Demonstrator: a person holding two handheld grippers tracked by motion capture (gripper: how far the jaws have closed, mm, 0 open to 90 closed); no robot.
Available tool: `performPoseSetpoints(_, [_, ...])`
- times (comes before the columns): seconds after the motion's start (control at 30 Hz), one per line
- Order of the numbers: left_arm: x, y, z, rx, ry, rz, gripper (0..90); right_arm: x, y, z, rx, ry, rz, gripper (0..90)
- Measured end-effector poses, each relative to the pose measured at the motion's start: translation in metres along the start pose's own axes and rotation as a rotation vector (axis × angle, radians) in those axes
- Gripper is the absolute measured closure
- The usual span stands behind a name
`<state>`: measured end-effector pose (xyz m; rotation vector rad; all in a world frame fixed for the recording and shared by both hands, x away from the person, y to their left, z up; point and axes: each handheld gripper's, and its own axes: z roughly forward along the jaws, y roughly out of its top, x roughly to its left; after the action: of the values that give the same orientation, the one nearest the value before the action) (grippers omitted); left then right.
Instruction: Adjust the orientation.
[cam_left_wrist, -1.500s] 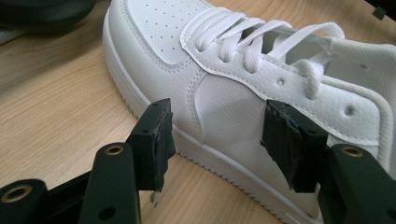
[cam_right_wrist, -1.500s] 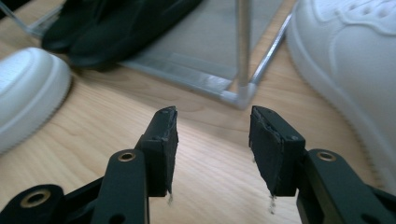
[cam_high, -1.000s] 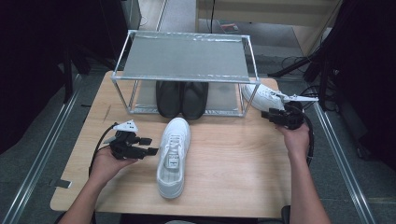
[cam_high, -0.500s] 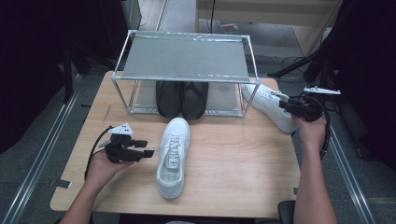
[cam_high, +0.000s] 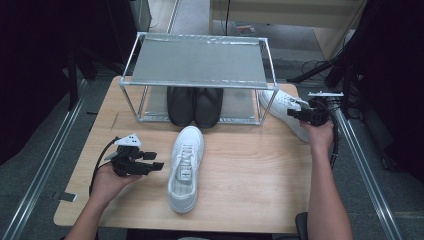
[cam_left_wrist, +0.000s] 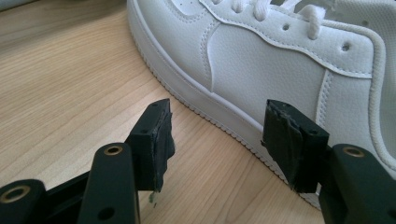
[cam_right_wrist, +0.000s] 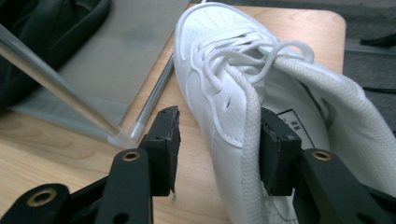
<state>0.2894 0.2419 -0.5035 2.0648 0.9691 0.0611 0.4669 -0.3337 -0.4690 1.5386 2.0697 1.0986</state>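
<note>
Fingers of the right gripper (cam_right_wrist: 219, 149) straddle the far white sneaker's (cam_right_wrist: 261, 107) side wall beside the rack (cam_high: 200, 62), apparently to lift it, while the left gripper (cam_left_wrist: 219, 144) waits released beside the near white sneaker (cam_left_wrist: 280, 60)

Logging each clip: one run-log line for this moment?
left tongs: open beside centre white shoe | right tongs: open, straddling second white shoe's side wall | black shoes: under rack

High view overhead, facing forward-down; gripper views close, low over table (cam_high: 250, 165).
</note>
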Motion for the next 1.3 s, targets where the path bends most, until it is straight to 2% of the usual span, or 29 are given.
performPoseSetpoints(0.3, [-0.002, -0.002, -0.001, 0.001, 0.005, -0.003, 42.7, 0.003, 0.000, 0.008, 0.016, -0.051, -0.014, 66.4])
performPoseSetpoints(0.47, [-0.002, -0.002, 0.000, 0.005, 0.005, -0.001, 42.8, 0.004, 0.000, 0.010, 0.021, -0.066, -0.005, 69.4])
performPoseSetpoints(0.6, [-0.002, -0.002, 0.000, 0.003, 0.010, 0.002, 42.8, 0.002, -0.001, 0.009, 0.013, -0.045, 0.007, 75.2])
performPoseSetpoints(0.7, [-0.002, -0.002, -0.001, 0.002, 0.010, 0.004, 42.8, -0.003, -0.002, 0.007, -0.002, 0.000, 0.051, 78.8])
performPoseSetpoints(0.8, [-0.002, -0.002, -0.001, -0.001, 0.008, 0.000, 42.8, -0.001, -0.001, 0.007, -0.011, -0.007, 0.043, 79.7])
performPoseSetpoints(0.9, [-0.002, -0.002, -0.001, -0.004, 0.008, -0.001, 42.8, 0.002, 0.002, 0.003, -0.028, -0.019, 0.050, 80.3])
performPoseSetpoints(1.0, [-0.002, -0.002, -0.003, -0.007, 0.010, 0.003, 42.8, 0.006, 0.004, -0.002, -0.034, -0.037, 0.028, 80.5])
performPoseSetpoints(1.17, [-0.003, -0.002, -0.005, -0.014, 0.008, 0.002, 42.7, 0.010, 0.000, -0.015, -0.043, -0.045, 0.039, 80.5])
performPoseSetpoints(1.3, [-0.002, -0.002, -0.005, -0.015, 0.009, 0.001, 42.4, 0.008, -0.002, -0.028, -0.068, -0.057, 0.061, 80.6])
